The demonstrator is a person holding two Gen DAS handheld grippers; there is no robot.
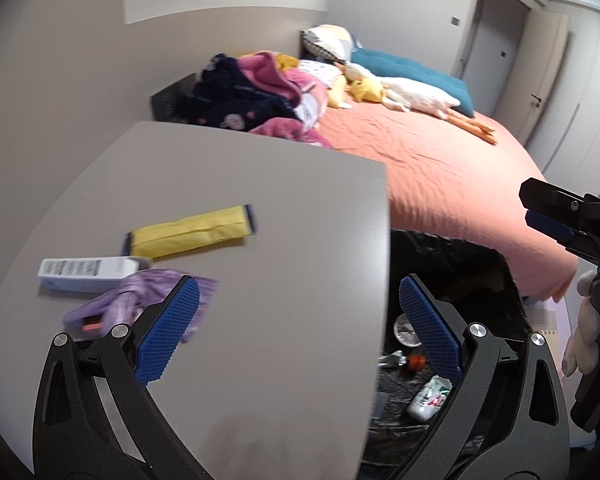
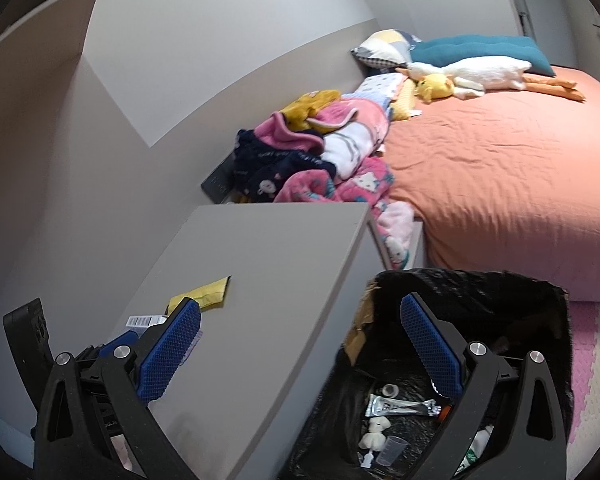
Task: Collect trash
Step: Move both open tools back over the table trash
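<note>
On the grey table [image 1: 260, 240], L to R: white box [image 1: 86, 274] w/ purple wrapper [image 1: 140, 304] touching its front, yellow packet [image 1: 190, 232] just behind. Left gripper [image 1: 300, 328] above table's near edge, jaws wide apart, nothing btwn them. R of table, black-lined trash bin [image 2: 540, 304] on floor w/ tube, small cup & other bits inside. Right gripper [image 2: 300, 344] over bin/table gap, also spread wide, empty. Orange bed [image 2: 500, 168] behind.

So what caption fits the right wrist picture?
Open right gripper above a black-lined trash bin beside a grey table.
</note>
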